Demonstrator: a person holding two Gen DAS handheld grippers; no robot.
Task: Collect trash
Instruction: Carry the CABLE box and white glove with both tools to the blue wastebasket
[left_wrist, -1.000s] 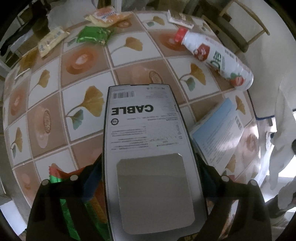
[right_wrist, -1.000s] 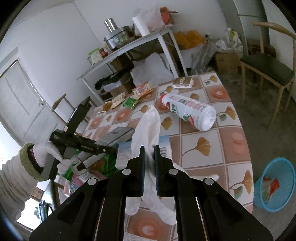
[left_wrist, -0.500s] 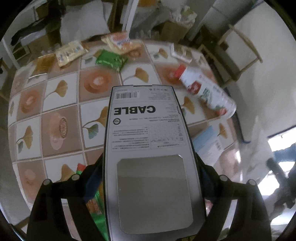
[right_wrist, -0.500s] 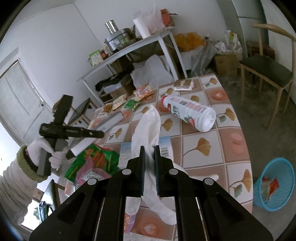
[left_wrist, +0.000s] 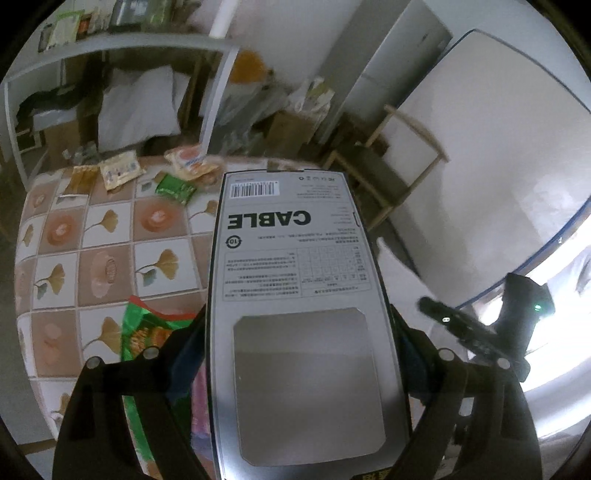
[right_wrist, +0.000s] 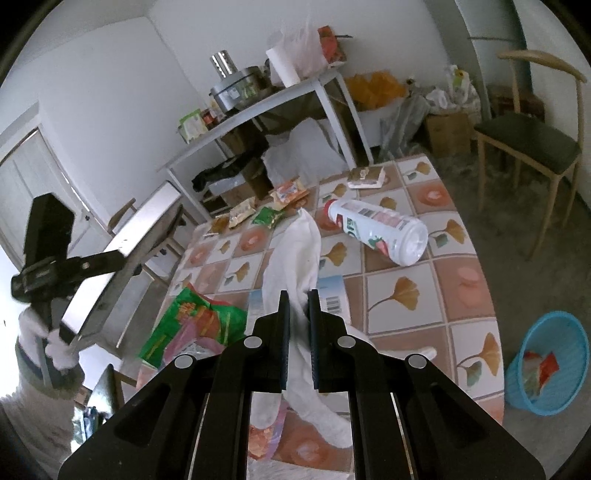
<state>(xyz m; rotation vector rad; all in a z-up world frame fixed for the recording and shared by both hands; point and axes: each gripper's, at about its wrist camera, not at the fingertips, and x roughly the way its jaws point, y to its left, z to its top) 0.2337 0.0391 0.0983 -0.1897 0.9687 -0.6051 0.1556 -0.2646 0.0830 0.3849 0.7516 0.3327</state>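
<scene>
left hand-held gripper (left_wrist: 303, 376) stood spread wide, its two fingers clamped on the long edges of a flat grey cable box (left_wrist: 295, 295); box ran up the centre of the left wrist view, barcode end farthest from the camera, "cable" printed upside down; box was lifted clear of the desk (left_wrist: 74, 258), which lay at centre left of that frame; in the right wrist view the same box (right_wrist: 122, 258) showed at centre left, tilted, in the left hand-held gripper (right_wrist: 92, 266) with a white-gloved hand (right_wrist: 55, 347) at lower left.

right hand-held gripper (right_wrist: 298, 325) was almost shut, its narrow gap pinched on a white cloth (right_wrist: 295, 258); cloth rose from the fingers toward frame centre and trailed down between the arms at lower centre.

on the desk in the right wrist view: white plastic bottle (right_wrist: 376, 230) with a red cap lay on its side at centre right; green and red snack bag (right_wrist: 195, 321) lay crumpled at lower left of centre, just beside the cloth; pale blue carton (right_wrist: 332, 295) partly under the cloth; small wrappers (right_wrist: 266, 210) were clustered at the far edge, upper centre; a flat packet (right_wrist: 365, 177) lay apart from them near the far corner.

blue waste basket (right_wrist: 546, 365) stood on the floor at lower right, off the desk's edge, with some red wrapping in it; a wooden chair (right_wrist: 528, 147) stood at upper right.
</scene>
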